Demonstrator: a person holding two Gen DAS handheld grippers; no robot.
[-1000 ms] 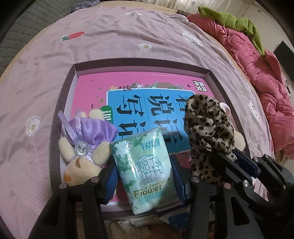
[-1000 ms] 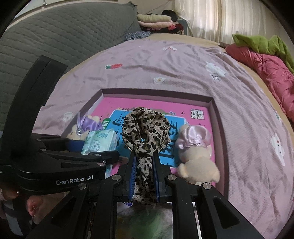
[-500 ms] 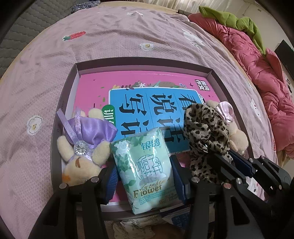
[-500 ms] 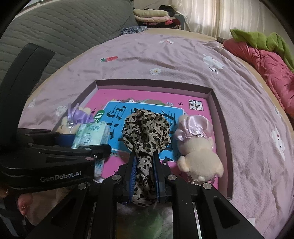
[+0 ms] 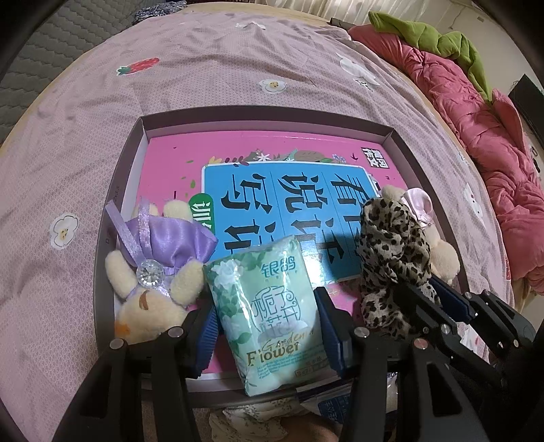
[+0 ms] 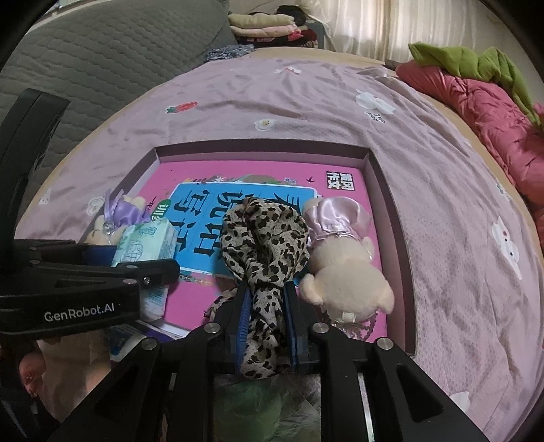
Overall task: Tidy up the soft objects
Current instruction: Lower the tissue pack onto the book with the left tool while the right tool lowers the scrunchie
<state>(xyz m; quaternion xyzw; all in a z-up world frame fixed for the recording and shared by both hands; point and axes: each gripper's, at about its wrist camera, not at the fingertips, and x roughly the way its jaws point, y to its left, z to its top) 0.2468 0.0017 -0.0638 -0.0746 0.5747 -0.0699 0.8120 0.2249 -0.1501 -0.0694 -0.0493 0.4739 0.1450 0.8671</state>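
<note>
My left gripper [image 5: 267, 326] is shut on a green tissue pack [image 5: 268, 306], held over the near edge of a shallow purple box [image 5: 268, 115] that holds a pink and blue book [image 5: 176, 159]. My right gripper [image 6: 265, 316] is shut on a leopard-print cloth [image 6: 265, 238], also seen in the left wrist view [image 5: 391, 251], low over the book. A plush bear with a purple satin bow [image 5: 153, 272] lies in the box's near left corner. A plush with a pink satin cap [image 6: 343, 258] lies just right of the cloth.
The box rests on a mauve bedsheet [image 5: 204, 61] with small prints. A red quilt [image 5: 476, 112] and a green cloth [image 5: 431, 34] lie along the right. A grey quilted sofa [image 6: 102, 51] and folded clothes [image 6: 268, 27] stand behind.
Both grippers have come lower and slightly forward over the box. The leopard cloth has dropped toward the book beside the pink-capped plush. The tissue pack stays in the left gripper.
</note>
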